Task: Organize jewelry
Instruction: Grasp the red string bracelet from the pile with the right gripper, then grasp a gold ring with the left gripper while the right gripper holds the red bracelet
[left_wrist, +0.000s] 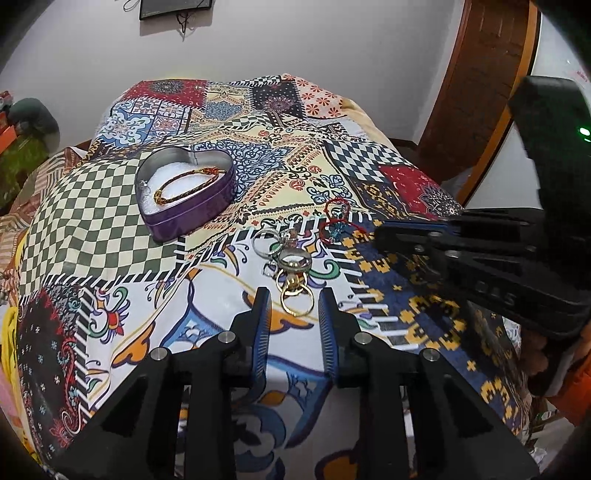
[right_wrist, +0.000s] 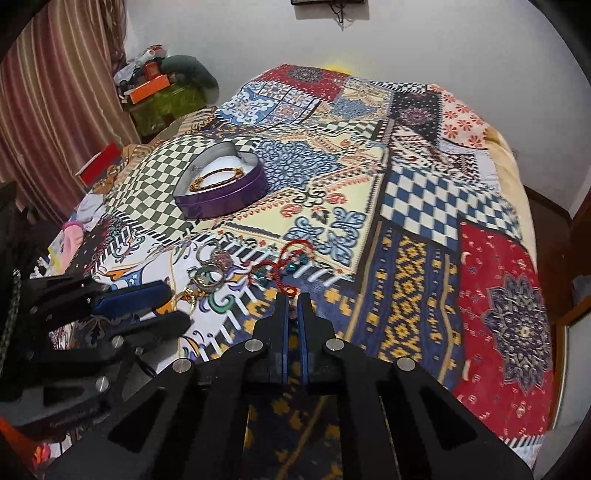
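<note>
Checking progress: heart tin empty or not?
Not empty. The lidless heart tin holds a braided bracelet on white padding; rings remain on the bedspread.

No lettering can be read for certain; embossed marks on the right gripper (left_wrist: 384, 232) are illegible

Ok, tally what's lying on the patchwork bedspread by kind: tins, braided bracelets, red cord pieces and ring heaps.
Heart-shaped purple tin: 1
Braided bracelet, inside the tin: 1
Red cord tangle with blue beads: 1
Heap of rings, too overlapped to count singly: 1
Total: 4
</note>
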